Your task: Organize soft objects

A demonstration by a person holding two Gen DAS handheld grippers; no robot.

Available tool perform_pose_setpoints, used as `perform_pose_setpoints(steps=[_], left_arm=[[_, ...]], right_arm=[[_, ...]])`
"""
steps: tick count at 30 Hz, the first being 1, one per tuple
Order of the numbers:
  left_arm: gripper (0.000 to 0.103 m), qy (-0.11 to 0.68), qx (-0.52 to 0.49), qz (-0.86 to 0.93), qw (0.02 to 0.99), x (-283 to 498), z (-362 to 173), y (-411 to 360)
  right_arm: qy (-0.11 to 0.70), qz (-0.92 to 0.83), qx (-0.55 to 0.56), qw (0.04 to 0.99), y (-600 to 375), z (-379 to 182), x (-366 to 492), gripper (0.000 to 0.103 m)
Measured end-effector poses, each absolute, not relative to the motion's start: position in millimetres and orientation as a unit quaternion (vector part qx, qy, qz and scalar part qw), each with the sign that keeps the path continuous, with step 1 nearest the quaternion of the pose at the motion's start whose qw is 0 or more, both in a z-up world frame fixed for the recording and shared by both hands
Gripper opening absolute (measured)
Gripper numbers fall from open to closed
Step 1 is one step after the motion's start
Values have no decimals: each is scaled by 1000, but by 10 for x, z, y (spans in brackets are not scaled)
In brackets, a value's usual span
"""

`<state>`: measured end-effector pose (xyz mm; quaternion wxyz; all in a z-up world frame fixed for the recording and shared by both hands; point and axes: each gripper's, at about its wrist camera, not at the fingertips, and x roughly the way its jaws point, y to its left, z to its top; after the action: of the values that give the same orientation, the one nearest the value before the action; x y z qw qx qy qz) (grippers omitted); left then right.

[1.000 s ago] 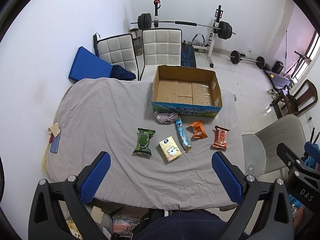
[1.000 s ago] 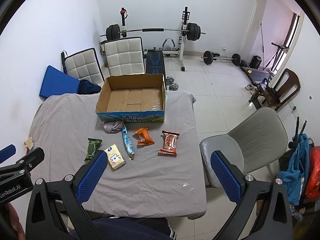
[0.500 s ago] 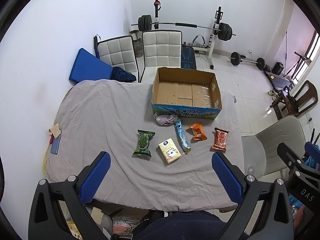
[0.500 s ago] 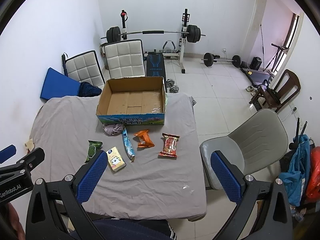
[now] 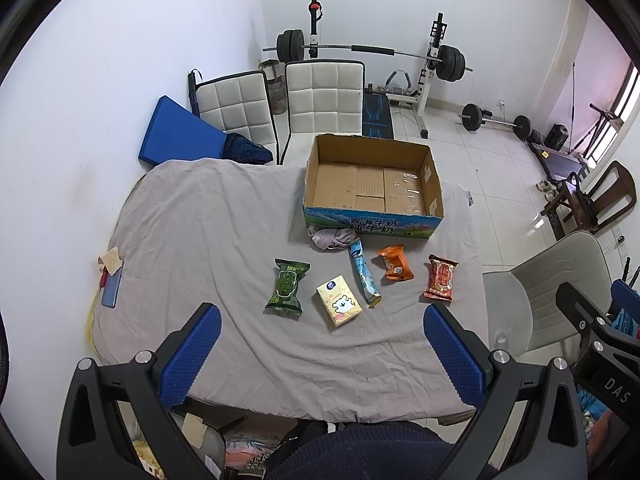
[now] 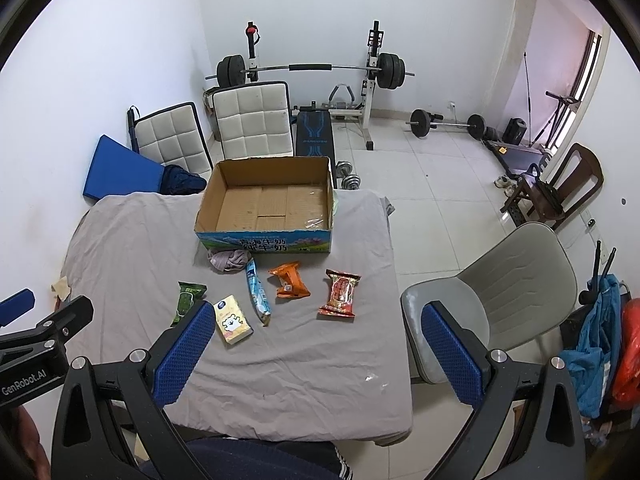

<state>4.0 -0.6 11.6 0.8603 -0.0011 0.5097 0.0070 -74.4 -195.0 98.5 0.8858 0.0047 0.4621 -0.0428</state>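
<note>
An open cardboard box [image 5: 374, 184] [image 6: 268, 204] stands empty at the table's far side. In front of it lie a crumpled grey cloth [image 5: 332, 237] [image 6: 229, 259], a green packet [image 5: 287, 286] [image 6: 187, 296], a yellow tissue pack [image 5: 339, 305] [image 6: 232, 319], a blue tube packet [image 5: 363, 272] [image 6: 257, 291], an orange packet [image 5: 395, 267] [image 6: 289, 280] and a red packet [image 5: 441, 278] [image 6: 340, 292]. My left gripper [image 5: 320, 356] is open and empty, high above the table's near edge. My right gripper [image 6: 318, 354] is open and empty, to the right of it.
A grey sheet covers the table [image 5: 208, 232]. A blue phone [image 5: 111, 288] lies at its left edge. A grey chair [image 6: 508, 284] stands right of the table. Two white chairs [image 5: 324, 96], a blue mat [image 5: 180, 136] and a barbell rack [image 5: 372, 56] stand behind.
Both views have drifted slightly, so the table's objects sit a little higher in frame. Nothing on the table has moved. Both grippers stay open.
</note>
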Motion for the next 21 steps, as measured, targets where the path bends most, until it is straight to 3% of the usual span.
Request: perform_pose_setpoints(steps=[21], left_arm=[[103, 513, -4, 4, 858, 93, 153, -68]], right_arm=[[460, -41, 1, 887, -1902, 986, -736, 103]])
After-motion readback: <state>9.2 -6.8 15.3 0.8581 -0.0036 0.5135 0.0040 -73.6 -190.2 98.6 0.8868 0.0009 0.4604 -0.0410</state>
